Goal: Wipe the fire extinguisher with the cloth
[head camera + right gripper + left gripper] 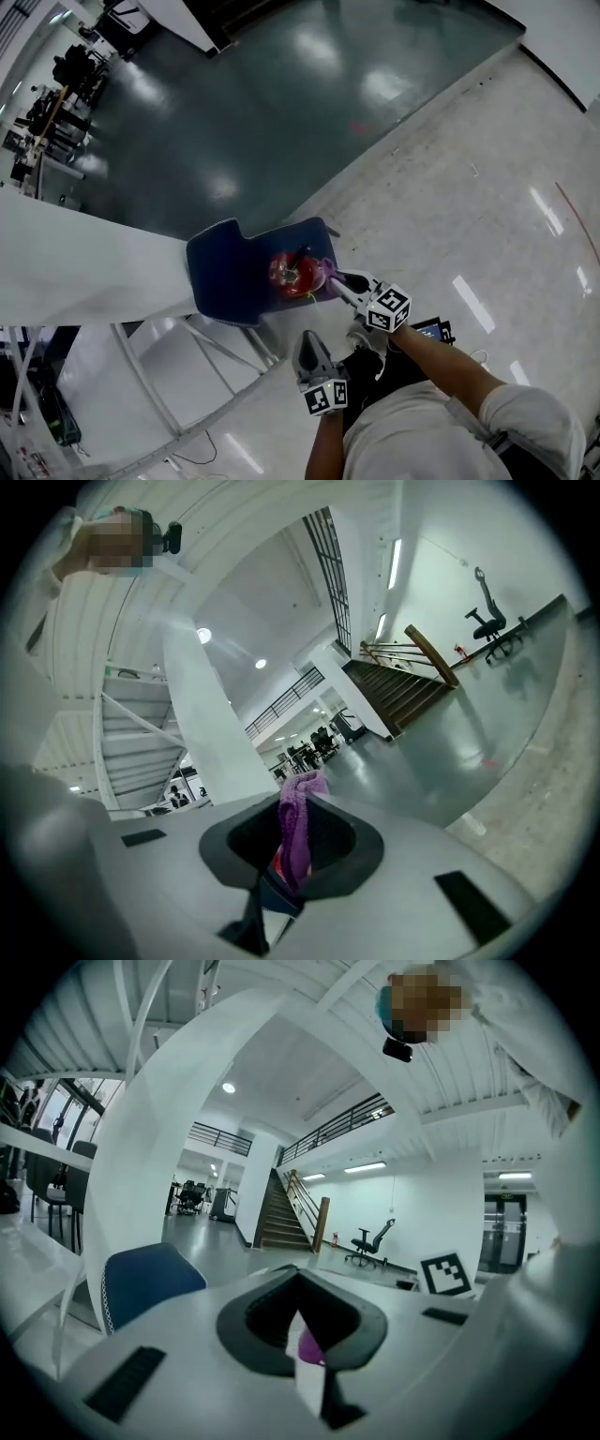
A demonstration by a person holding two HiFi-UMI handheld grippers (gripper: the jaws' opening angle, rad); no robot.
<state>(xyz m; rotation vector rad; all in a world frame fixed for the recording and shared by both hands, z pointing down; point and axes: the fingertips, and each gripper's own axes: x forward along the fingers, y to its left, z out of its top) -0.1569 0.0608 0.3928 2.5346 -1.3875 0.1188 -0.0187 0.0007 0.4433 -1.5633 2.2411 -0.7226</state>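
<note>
The red fire extinguisher (293, 275) stands on the seat of a blue chair (220, 272), probably raised there for easy reach. The right gripper (342, 279) is clamped on the purple cloth (325, 271), holding it against the cylinder's 3 o'clock side, apparently to wipe. The left gripper (307, 342) waits at 6 o'clock, its 2 jaws together and empty. The extinguisher looks glossy, with black fittings on top.

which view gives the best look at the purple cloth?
Right gripper view: the purple cloth sits large and close, clamped in the right hand-held gripper. Head view shows only a small purple patch by the red fire extinguisher. Left gripper view catches a purple sliver beyond its jaws.
</note>
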